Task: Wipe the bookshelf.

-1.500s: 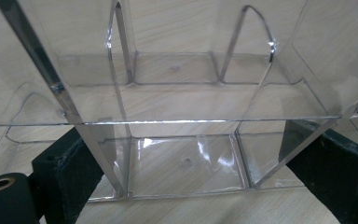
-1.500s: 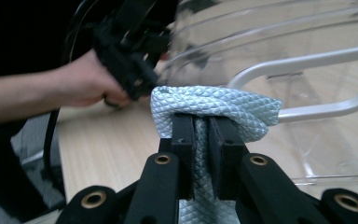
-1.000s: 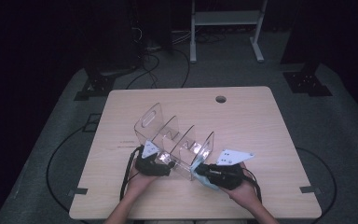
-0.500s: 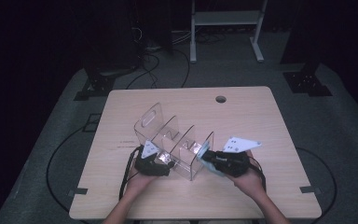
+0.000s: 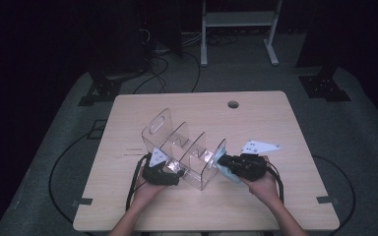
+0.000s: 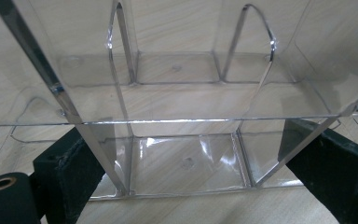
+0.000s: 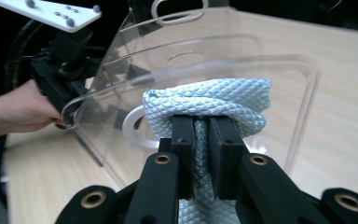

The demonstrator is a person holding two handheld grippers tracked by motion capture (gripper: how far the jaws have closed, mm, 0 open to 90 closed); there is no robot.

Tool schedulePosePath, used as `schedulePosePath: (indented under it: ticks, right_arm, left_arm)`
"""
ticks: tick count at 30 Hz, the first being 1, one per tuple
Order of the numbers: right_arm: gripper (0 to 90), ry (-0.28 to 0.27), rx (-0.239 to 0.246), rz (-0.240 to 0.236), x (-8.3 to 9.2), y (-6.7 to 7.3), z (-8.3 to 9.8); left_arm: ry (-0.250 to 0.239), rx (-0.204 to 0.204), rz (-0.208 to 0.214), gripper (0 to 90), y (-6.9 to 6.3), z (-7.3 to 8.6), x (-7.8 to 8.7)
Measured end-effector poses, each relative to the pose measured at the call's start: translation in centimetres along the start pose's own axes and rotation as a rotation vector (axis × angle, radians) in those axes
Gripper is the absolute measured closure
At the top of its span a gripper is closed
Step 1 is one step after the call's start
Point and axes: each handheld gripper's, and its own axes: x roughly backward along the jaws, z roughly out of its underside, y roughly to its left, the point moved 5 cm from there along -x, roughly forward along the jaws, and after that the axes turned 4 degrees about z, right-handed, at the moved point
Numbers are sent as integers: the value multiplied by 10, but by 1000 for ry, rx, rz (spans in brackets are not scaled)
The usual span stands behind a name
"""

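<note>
A clear acrylic organizer (image 5: 182, 147) with several upright dividers stands on the wooden table (image 5: 275, 118). My left gripper (image 5: 173, 172) is at its near left side. In the left gripper view its jaws stand wide apart, each against a wall of the organizer (image 6: 186, 163), gripping it. My right gripper (image 5: 230, 168) is shut on a light blue quilted cloth (image 5: 222, 169). In the right gripper view the folded cloth (image 7: 209, 100) bulges over the right gripper (image 7: 200, 126) and presses on the organizer's end plate (image 7: 270, 60). The left gripper (image 7: 60, 70) shows through the acrylic beyond.
A round cable hole (image 5: 233, 104) sits near the table's far edge. Bare tabletop lies to the right and behind the organizer. Cables (image 5: 162, 64) and a metal stand (image 5: 236, 29) are on the dark floor behind the table.
My right gripper has carried the cloth away from the table's near edge, along the organizer's end plate. The left gripper and the organizer have stayed put.
</note>
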Motion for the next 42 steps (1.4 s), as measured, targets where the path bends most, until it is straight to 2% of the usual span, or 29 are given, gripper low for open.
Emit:
schedulePosePath:
  ticks: [1, 3, 5, 6, 8, 10, 11, 12, 14, 16, 17, 18, 19, 21, 22, 24, 25, 26, 28, 30, 32, 33, 35, 39, 42]
  right_arm:
    - [812, 3, 0, -13, -1, 2, 2]
    - [812, 33, 49, -51, -7, 16, 9]
    - [812, 40, 72, -43, -10, 20, 11]
    - [812, 39, 67, -42, -10, 18, 10]
    - [813, 18, 55, 22, -9, 4, 7]
    - [813, 8, 28, 65, -10, -9, 5]
    - [812, 4, 5, 75, -11, -15, 5]
    - [812, 3, -24, 57, -12, -18, 6]
    - [812, 8, -20, 47, -12, -13, 7]
    - [811, 16, 4, -10, -13, 0, 10]
    - [811, 21, 38, -24, -12, 8, 10]
    - [812, 24, 50, -14, -12, 9, 10]
    - [812, 24, 53, -6, -11, 8, 9]
    - [812, 17, 47, 43, -11, -1, 7]
    - [812, 20, 28, 67, -12, -8, 7]
    - [812, 22, -26, 61, -13, -16, 9]
    - [812, 30, -28, 50, -13, -13, 11]
    - [813, 30, -11, 41, -13, -10, 13]
    - [813, 34, -14, 43, -12, -10, 16]
    - [814, 40, -32, 76, -12, -20, 20]
    - [814, 55, -69, 117, -13, -37, 26]
    - [814, 74, -104, 136, -15, -49, 32]
    - [814, 106, -148, 159, -21, -65, 40]
    - [814, 158, -187, 157, -38, -79, 45]
    - [814, 187, -209, 138, -51, -84, 49]
  left_arm:
    - [-3, -2, 1, 69, 0, 0, 0]
    - [-5, -3, 3, 69, 0, 0, -1]
    - [-4, -3, 2, 69, 0, 0, 0]
    - [-4, -4, 2, 69, 0, 0, 0]
    - [-2, -5, 2, 69, 0, 0, 0]
    - [-2, -5, 3, 69, 0, 0, 0]
    - [-7, -6, 2, 69, 0, 0, -1]
    - [-5, -6, -1, 69, 0, -1, -1]
    - [-6, -5, 4, 69, 0, 0, -1]
    - [-5, -6, 4, 69, 0, 0, -1]
    - [-5, -6, 3, 69, 0, 0, -1]
    - [-4, -5, 1, 69, 0, 0, -1]
    - [-3, -6, 1, 70, 0, 0, -1]
    - [-3, -7, 2, 70, 0, 0, -1]
    - [-4, -7, 2, 70, 0, 0, -1]
    - [-3, -7, 0, 69, 0, 0, -1]
    - [-3, -7, 2, 69, 0, 0, -1]
    - [-2, -7, 2, 70, 0, 0, -1]
    - [0, -5, -4, 70, -1, 0, 0]
    - [0, -6, -8, 71, -1, -1, 0]
    - [-3, -6, -8, 71, -1, 0, 0]
    - [-2, -6, -8, 71, -1, 0, 0]
    - [-3, -6, -7, 71, -1, 0, 0]
    - [-4, -7, -5, 71, -1, 0, 0]
    - [-6, -10, -4, 71, -1, -1, 0]
